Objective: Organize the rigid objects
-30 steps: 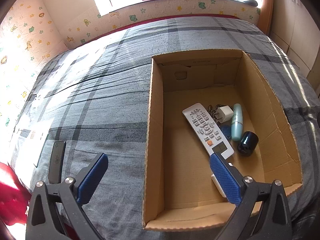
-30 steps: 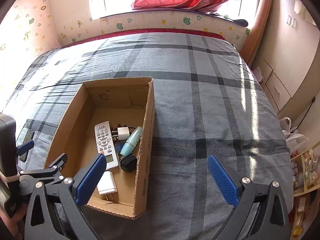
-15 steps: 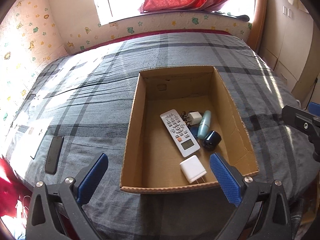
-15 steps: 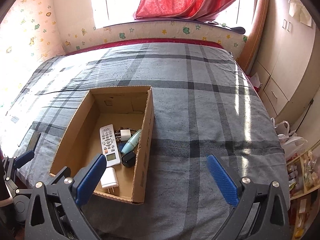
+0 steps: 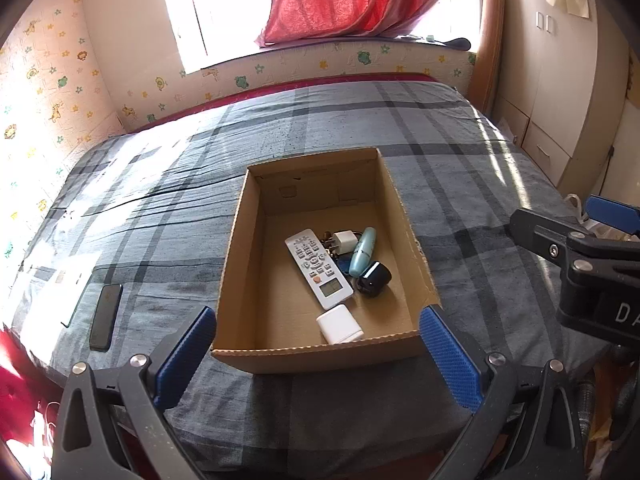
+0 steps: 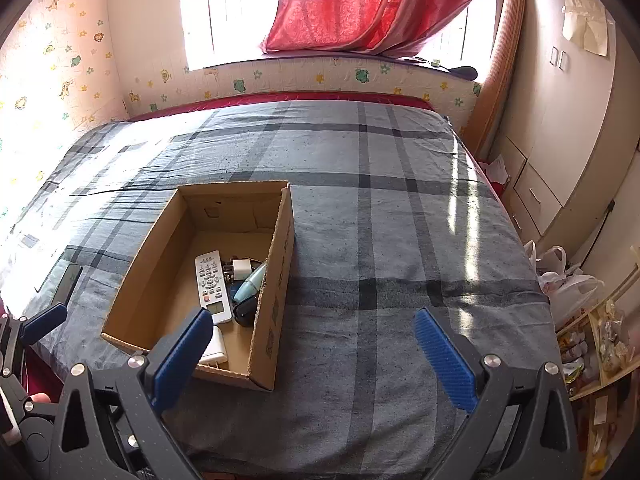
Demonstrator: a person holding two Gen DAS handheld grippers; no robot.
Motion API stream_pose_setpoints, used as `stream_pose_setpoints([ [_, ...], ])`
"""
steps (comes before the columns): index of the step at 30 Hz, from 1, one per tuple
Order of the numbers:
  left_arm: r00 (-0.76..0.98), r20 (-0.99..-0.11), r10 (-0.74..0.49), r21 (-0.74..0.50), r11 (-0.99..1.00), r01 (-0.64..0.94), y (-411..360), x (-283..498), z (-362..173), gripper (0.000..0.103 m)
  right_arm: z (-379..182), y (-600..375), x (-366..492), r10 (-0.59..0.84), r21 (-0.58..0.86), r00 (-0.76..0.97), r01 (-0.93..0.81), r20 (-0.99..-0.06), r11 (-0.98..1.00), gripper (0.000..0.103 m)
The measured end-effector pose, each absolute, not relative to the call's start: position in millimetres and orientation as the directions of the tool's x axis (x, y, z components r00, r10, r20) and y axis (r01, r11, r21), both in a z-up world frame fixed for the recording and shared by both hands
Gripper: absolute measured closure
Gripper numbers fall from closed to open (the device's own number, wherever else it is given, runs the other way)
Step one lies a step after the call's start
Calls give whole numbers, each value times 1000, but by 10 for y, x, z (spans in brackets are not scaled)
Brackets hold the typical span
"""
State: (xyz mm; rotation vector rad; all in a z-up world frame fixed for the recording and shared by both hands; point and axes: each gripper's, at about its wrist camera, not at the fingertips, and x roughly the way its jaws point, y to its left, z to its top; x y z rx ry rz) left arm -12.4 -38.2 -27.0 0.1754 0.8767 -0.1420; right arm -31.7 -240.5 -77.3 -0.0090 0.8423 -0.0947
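Sunlight floods a bedroom through a bright far window (image 6: 236, 12) half-draped by a red patterned curtain (image 6: 368, 4). A grey plaid bedspread (image 6: 400, 220) covers the bed, bordered by cream cartoon-animal wall padding (image 5: 44, 92) on the left and pale wardrobe cabinets (image 6: 560, 128) on the right.

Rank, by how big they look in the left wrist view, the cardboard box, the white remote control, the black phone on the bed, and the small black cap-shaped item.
1. Brown cardboard box
2. White remote control and black phone: they look alike in length, and sit at different distances, so unranked
3. Small black cap-shaped item
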Motion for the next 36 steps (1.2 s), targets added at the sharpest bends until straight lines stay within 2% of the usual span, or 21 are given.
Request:
stream_pose_setpoints([
  [36,653,-753,-81,90,970,224,-489,-330,-154,0,-728,-2408,-523,-95,-57,677,78,-730,995,0],
])
